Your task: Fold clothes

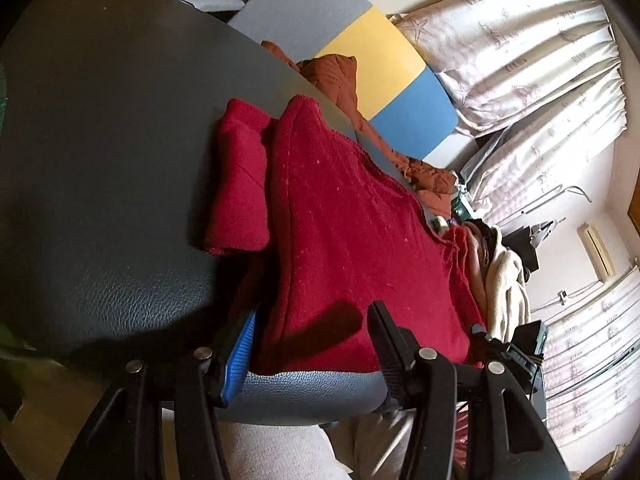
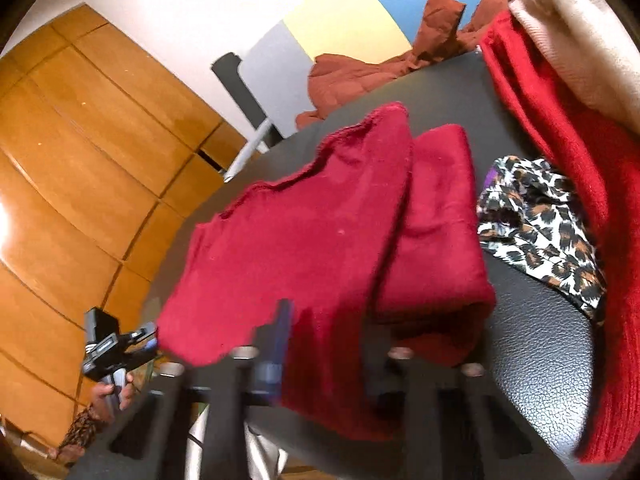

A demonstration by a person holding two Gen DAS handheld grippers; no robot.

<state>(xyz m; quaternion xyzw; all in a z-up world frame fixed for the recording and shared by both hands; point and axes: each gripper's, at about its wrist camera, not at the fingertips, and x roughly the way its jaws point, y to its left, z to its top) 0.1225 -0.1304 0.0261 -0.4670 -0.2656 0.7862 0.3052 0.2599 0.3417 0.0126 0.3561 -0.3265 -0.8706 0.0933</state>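
Observation:
A dark red knit sweater (image 1: pixel 352 216) lies partly folded on a dark grey leather-textured surface (image 1: pixel 100 160), with one folded part (image 1: pixel 240 184) beside the main panel. My left gripper (image 1: pixel 312 312) is open at the near edge; its blue-padded finger (image 1: pixel 240 352) sits beside the cloth and the other finger rests on top of it. In the right wrist view the same sweater (image 2: pixel 304 240) hangs over the surface's near edge. There my right gripper (image 2: pixel 328 328) is blurred and narrow, with the cloth filling the gap between its fingers.
A leopard-print cloth (image 2: pixel 536 220), a bright red garment (image 2: pixel 560 152) and a cream garment (image 2: pixel 580 40) lie at the right. A rust quilted blanket (image 1: pixel 340 76) sits behind, before a grey, yellow and blue panel (image 1: pixel 380 60). Wooden cupboards (image 2: pixel 80 160) stand left, curtains (image 1: pixel 520 60) right.

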